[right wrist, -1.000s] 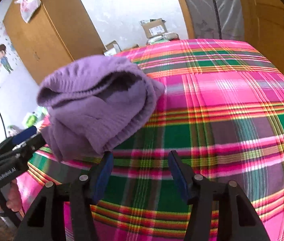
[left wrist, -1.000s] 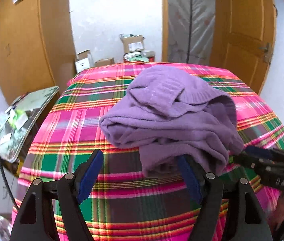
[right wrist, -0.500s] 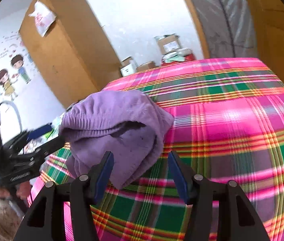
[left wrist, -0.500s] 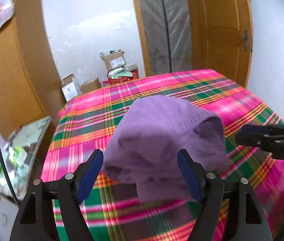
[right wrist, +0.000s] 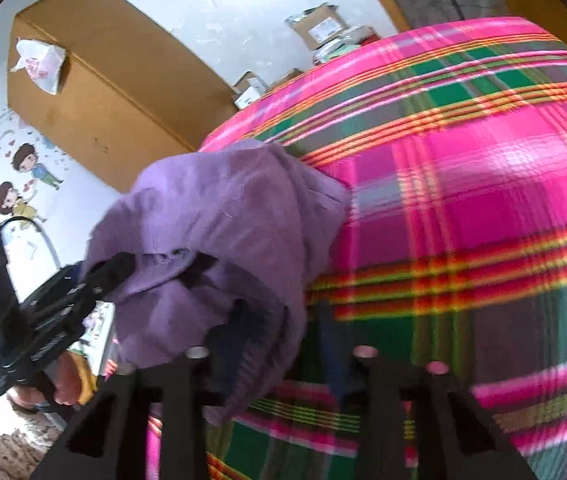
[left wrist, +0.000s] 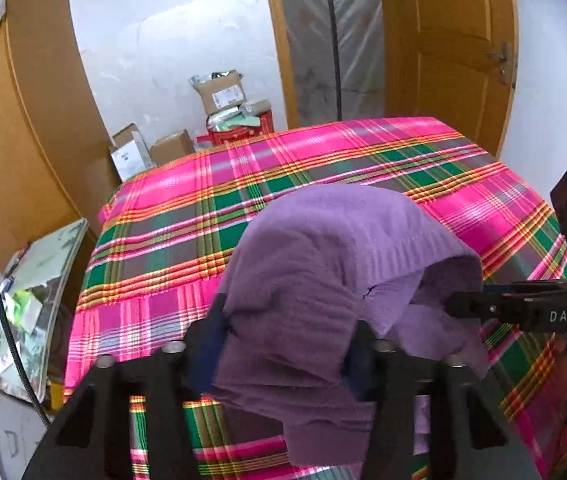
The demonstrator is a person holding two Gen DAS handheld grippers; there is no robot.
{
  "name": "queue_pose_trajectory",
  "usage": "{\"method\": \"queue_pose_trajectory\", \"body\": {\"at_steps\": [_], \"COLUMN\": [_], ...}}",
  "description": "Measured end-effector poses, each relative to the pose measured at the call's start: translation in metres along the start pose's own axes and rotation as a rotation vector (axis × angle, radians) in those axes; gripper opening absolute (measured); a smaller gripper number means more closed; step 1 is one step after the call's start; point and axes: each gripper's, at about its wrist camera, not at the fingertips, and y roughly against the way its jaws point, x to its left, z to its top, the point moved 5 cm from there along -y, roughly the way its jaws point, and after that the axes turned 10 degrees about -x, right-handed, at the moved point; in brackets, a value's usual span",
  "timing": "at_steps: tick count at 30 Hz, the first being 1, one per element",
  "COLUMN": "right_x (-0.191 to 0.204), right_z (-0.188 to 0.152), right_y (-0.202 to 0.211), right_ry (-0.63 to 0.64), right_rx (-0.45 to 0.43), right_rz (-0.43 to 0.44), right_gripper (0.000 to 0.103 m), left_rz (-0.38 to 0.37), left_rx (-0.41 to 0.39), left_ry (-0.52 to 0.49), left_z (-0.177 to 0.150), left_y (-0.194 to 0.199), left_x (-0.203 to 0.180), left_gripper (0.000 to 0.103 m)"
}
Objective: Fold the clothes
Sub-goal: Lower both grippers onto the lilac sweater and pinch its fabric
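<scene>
Left wrist view: a purple sweater (left wrist: 323,280) is bunched in a heap over a bed covered by a pink, green and orange plaid blanket (left wrist: 187,216). The left gripper (left wrist: 283,344) sits at the bottom of the picture, its two dark fingers spread with a thick wad of the sweater between them; the cloth hides the pads, so whether they press on it cannot be told. From the right edge the right gripper (left wrist: 455,304) reaches in sideways, its narrow tip buried in a fold of the sweater. White letters "DAS" are readable on its black body, and a small green light glows on the block above it. Beyond the bed stand cardboard boxes (left wrist: 219,94) with white shipping labels too small to read, a red box, a wooden wardrobe and a wooden door (left wrist: 447,52).

Right wrist view: the picture is blurred. The sweater (right wrist: 219,248) hangs over the right gripper's left finger; the right finger shows bare above the blanket (right wrist: 463,180), with an open gap between the two. The left gripper (right wrist: 111,272) enters from the left, its tip wrapped in purple cloth. On the wall are cartoon stickers of two children (right wrist: 19,176), with writing too small to read.
</scene>
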Motion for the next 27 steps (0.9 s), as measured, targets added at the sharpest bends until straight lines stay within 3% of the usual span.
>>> {"method": "queue_pose_trajectory", "body": {"at_steps": [1,4,12,19,27], "right_x": [0.004,0.019,0.071,0.126,0.166], "right_z": [0.004,0.017,0.058,0.085,0.087], "right_y": [-0.002,-0.003,-0.009,-0.043,-0.104], "right_ry": [0.020,0.127,0.313,0.422,0.428], "right_rx": [-0.002,-0.050,-0.134,-0.164,-0.077], "right_rz": [0.001,-0.042,-0.048,-0.007,0.080], "right_gripper": [0.016,0.010,0.009,0.009,0.009], "left_rz": [-0.005,0.009,0.094,0.198,0.275], "left_rx": [0.006,-0.004,-0.070,-0.087,-0.020], "left_ry": [0.011,0.045,0.176,0.281,0.379], "left_z": [0.000,0.002,0.013,0.006,-0.029], "left_y": [-0.001,-0.001,0.011,0.019,0.011], "left_x": [0.002,0.012,0.065,0.116,0.156], "left_gripper": [0.031,0.025,0.023,0.023,0.023]}}
